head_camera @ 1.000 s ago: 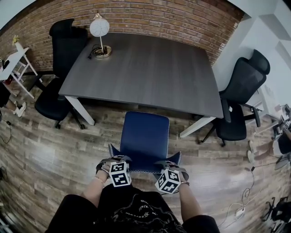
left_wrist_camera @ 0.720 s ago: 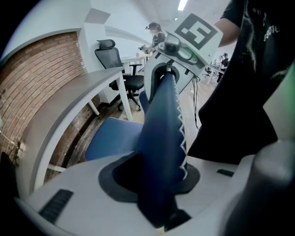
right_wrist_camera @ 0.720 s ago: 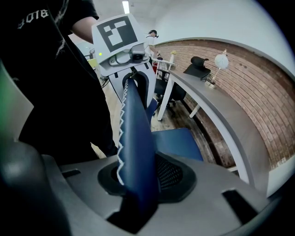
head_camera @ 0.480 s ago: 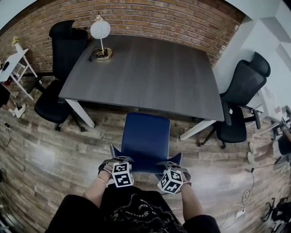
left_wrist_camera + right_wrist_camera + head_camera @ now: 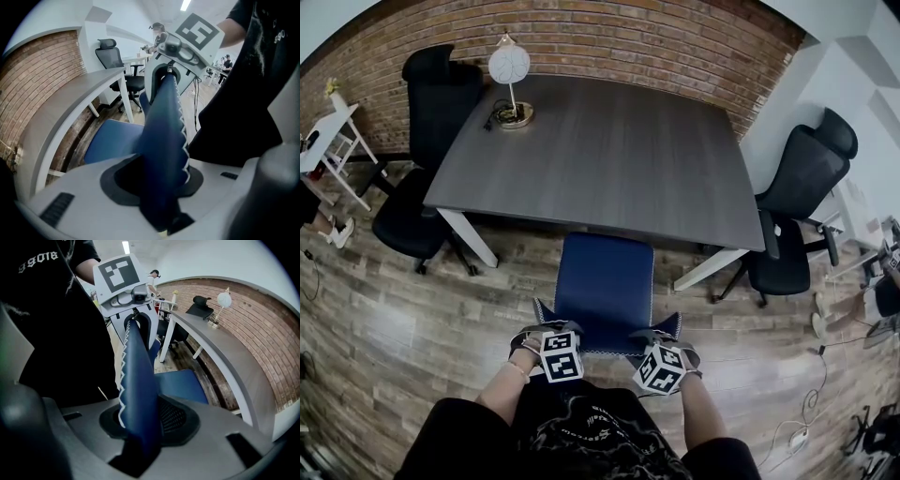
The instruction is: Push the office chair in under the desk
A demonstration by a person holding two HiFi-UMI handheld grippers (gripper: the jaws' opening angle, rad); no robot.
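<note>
left gripper (image 5: 549,330) + right gripper (image 5: 653,337): fingers are clamping top of chair (image 5: 605,281) backrest, part closed | should be pushing evenly, straight under desk (image 5: 600,150)

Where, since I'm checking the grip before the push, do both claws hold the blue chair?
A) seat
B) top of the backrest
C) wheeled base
B: the left claw and right claw are each shut on the top edge of the backrest, which runs between their jaws in both gripper views.
</note>
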